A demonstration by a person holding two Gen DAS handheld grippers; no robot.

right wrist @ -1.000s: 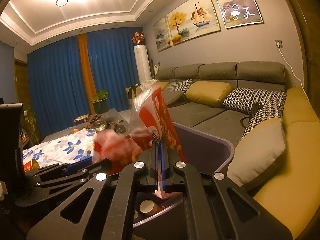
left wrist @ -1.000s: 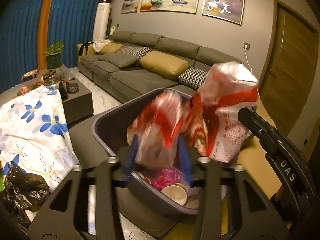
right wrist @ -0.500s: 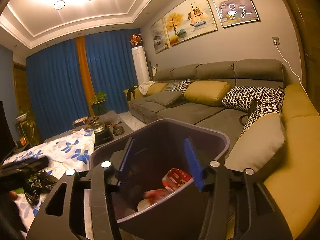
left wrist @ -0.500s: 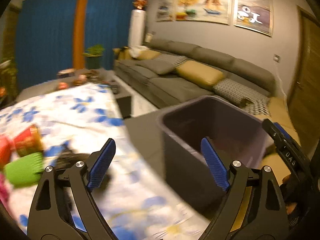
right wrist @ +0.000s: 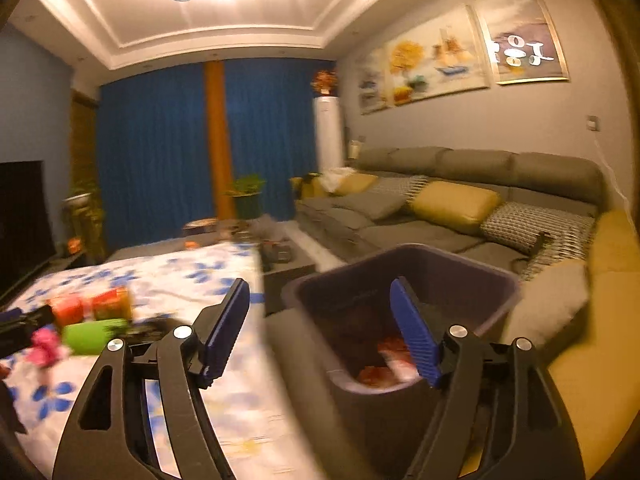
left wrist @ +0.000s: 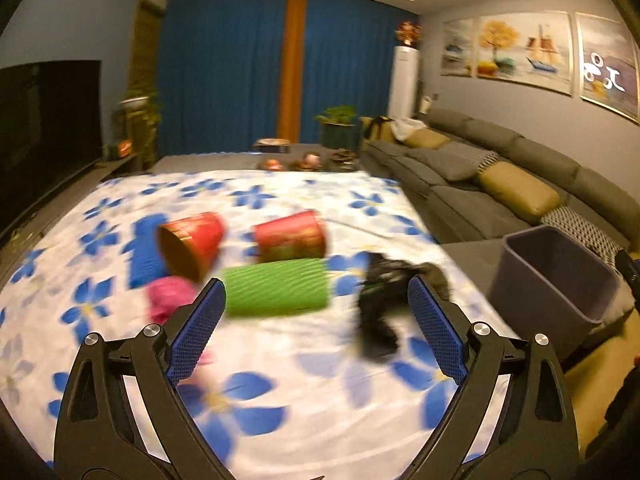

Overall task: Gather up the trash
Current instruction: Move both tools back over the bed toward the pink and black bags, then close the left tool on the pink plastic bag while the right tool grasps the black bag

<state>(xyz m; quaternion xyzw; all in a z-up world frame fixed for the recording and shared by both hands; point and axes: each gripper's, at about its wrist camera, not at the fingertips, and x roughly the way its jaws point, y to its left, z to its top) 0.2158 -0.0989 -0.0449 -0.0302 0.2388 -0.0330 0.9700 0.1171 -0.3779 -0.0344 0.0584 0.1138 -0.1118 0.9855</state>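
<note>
Living room, evening: the left gripper (left wrist: 312, 308) hangs over a counter spread with a blue-flowered cloth (left wrist: 280, 364), its blue-padded fingers (left wrist: 198, 330) opening wide and gripping nothing. Just beyond them lies a green ribbed cup (left wrist: 276, 287) on its side, with two red cups (left wrist: 192, 245) tipped over behind it, a pink scrap (left wrist: 170, 298) to one side and a crumpled black bag (left wrist: 380, 304) to the other. The right gripper (right wrist: 320, 328) is poised above the grey bin (right wrist: 404, 320), its fingers (right wrist: 414, 332) also opening, empty; red wrappers (right wrist: 390, 360) rest at the bin's bottom.

The next pick looks to be the green cup. It would go best with the fingers straddling the cup across its ribbed wall, not along its length, and closing gently, since a light paper cup may roll or crush. The frames are blurred, so exact contact cannot be judged.

The bin stands beside the counter's corner, near a long grey sofa (right wrist: 460, 200) with mustard cushions. Blue curtains (left wrist: 240, 68), a dark television (left wrist: 44, 120) and framed paintings (left wrist: 520, 50) ring the warmly lit room.
</note>
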